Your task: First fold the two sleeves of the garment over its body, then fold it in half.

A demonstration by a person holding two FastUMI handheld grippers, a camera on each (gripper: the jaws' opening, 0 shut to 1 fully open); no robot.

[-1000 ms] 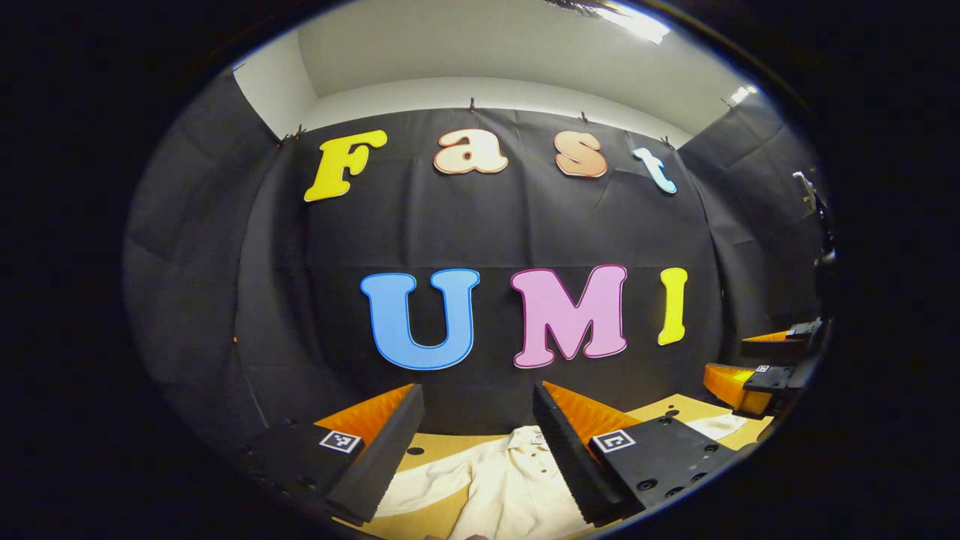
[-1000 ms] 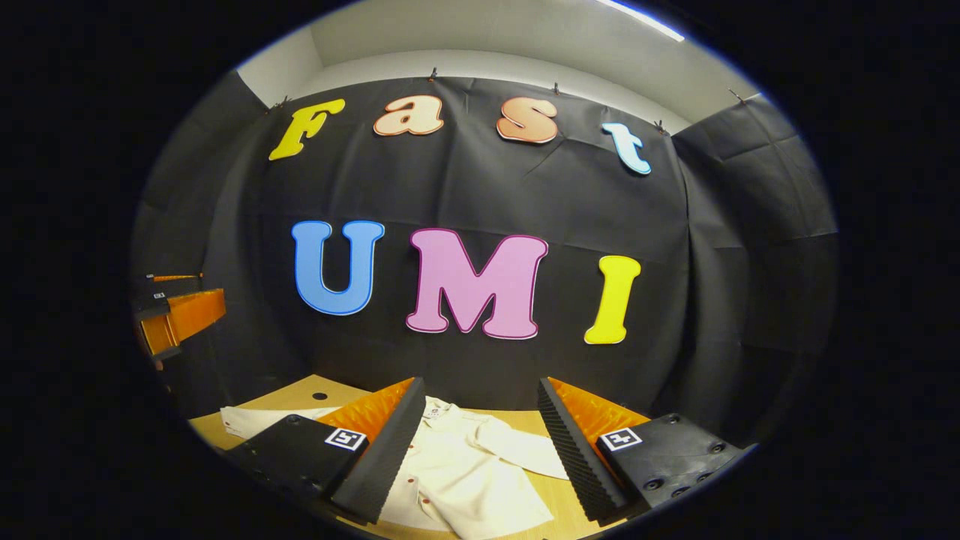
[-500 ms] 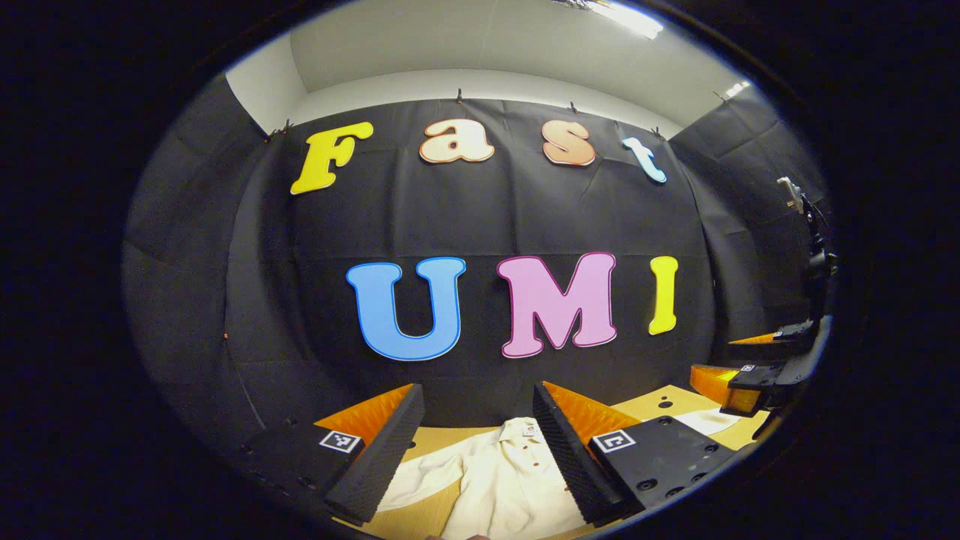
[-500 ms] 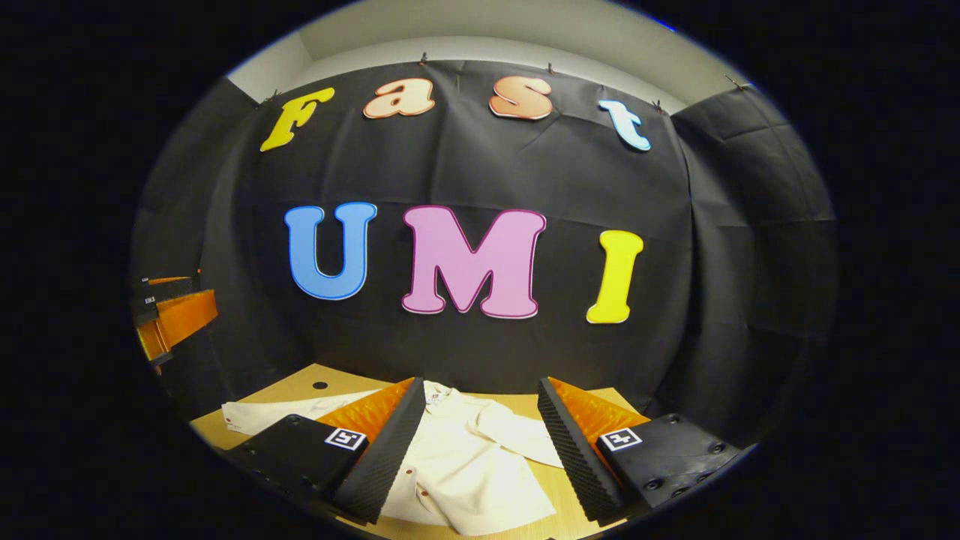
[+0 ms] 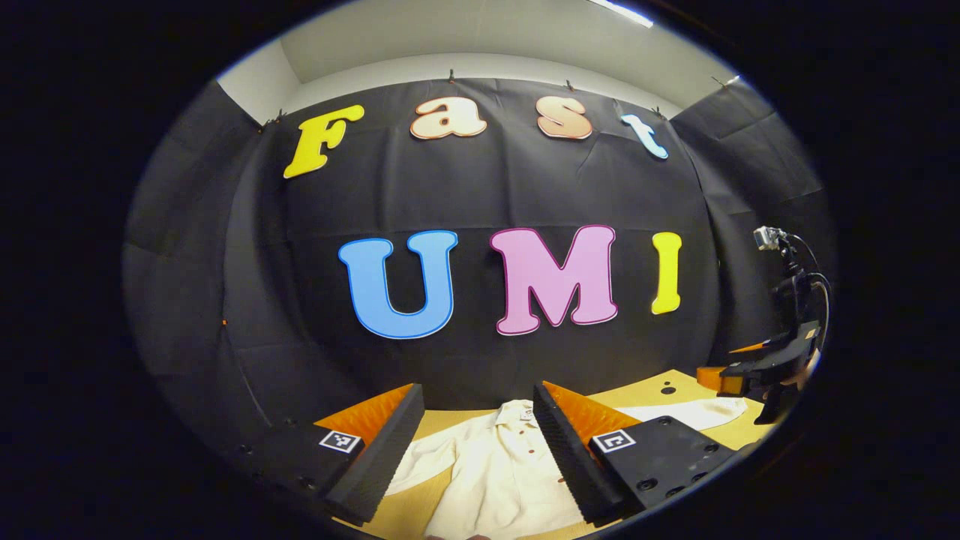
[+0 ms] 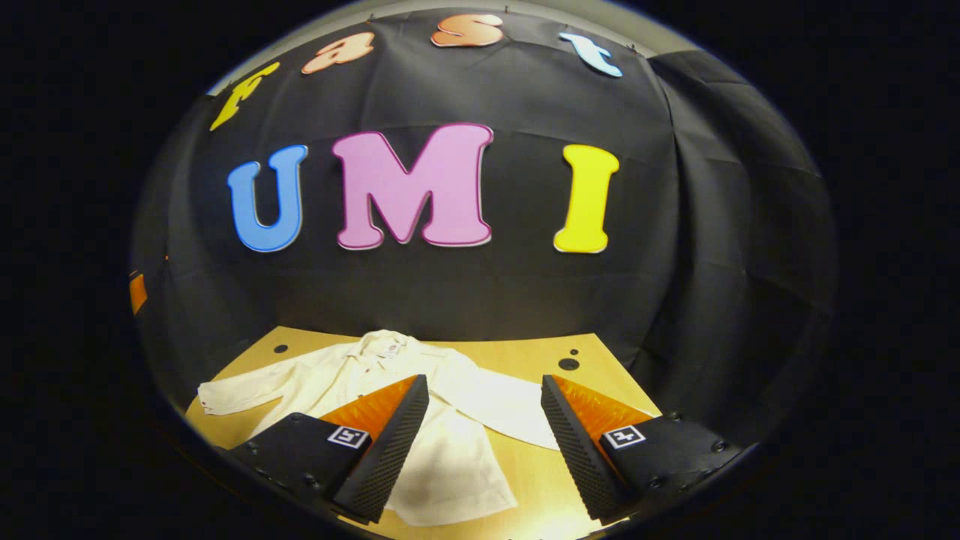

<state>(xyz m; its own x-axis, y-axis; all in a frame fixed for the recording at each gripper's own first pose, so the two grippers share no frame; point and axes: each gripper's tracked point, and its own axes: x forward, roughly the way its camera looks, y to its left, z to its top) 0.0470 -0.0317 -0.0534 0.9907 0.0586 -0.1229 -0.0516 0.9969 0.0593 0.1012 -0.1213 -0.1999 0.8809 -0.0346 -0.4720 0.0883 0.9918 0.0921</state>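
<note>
Cream buttoned garment point(image 6: 450, 420) spread flat on a wooden table point(image 6: 525, 352), collar toward the black cloth wall point(image 6: 465, 292), one sleeve point(image 6: 247, 390) stretched out to the side, the other point(image 6: 499, 405) angled across the tabletop. Above the cloth, left gripper point(image 5: 480, 450) and right gripper point(image 6: 484, 442), both with jaws spread wide, grasping nothing, clear of the fabric.

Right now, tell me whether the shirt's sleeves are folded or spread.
Spread, both of them. In the right gripper view the cream shirt lies flat on the table, one sleeve stretched outward, the other sleeve angled away from the body.
</note>
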